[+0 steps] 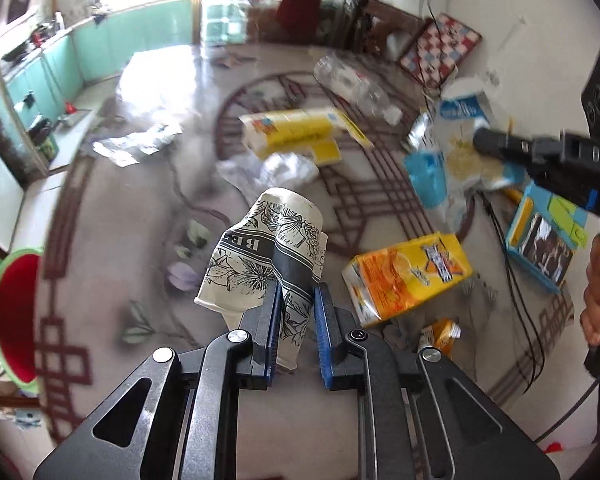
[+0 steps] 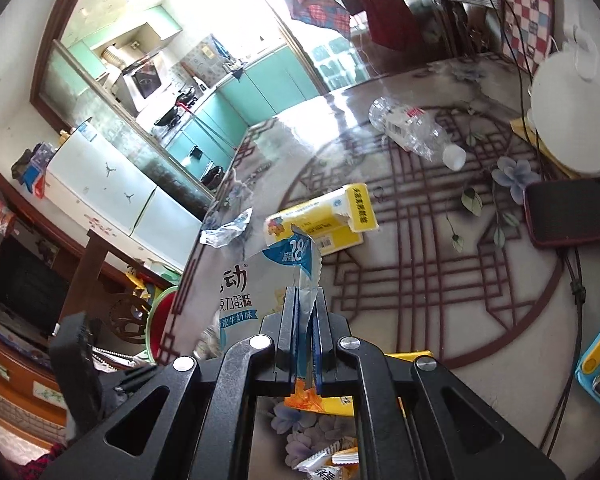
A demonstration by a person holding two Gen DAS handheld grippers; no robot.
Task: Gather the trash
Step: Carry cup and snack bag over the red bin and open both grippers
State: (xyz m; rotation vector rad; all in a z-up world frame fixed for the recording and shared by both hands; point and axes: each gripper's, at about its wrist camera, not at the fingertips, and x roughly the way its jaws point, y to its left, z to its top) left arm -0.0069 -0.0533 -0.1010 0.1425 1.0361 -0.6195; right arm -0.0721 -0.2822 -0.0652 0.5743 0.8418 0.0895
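Left gripper (image 1: 296, 292) clamps crumpled floral-print paper cup (image 1: 266, 256); right gripper (image 2: 305, 300) clamps silver-blue foil snack wrapper (image 2: 260, 280), both raised over the desk (image 2: 400, 240). Keep grips firm; carry to red green-rimmed bin (image 1: 14, 312).

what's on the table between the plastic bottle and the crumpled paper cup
The yellow tissue box and crumpled white plastic, between bottle and cup; left wrist view.

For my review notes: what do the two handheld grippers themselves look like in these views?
Both are matte black. The left gripper and right gripper each have two flat fingers lined with ribbed blue pads, driven by black linkage arms with triangular cutouts and silver pivot bolts. In the left view, the right gripper's body shows white lettering and a small blue part, with black cables nearby.
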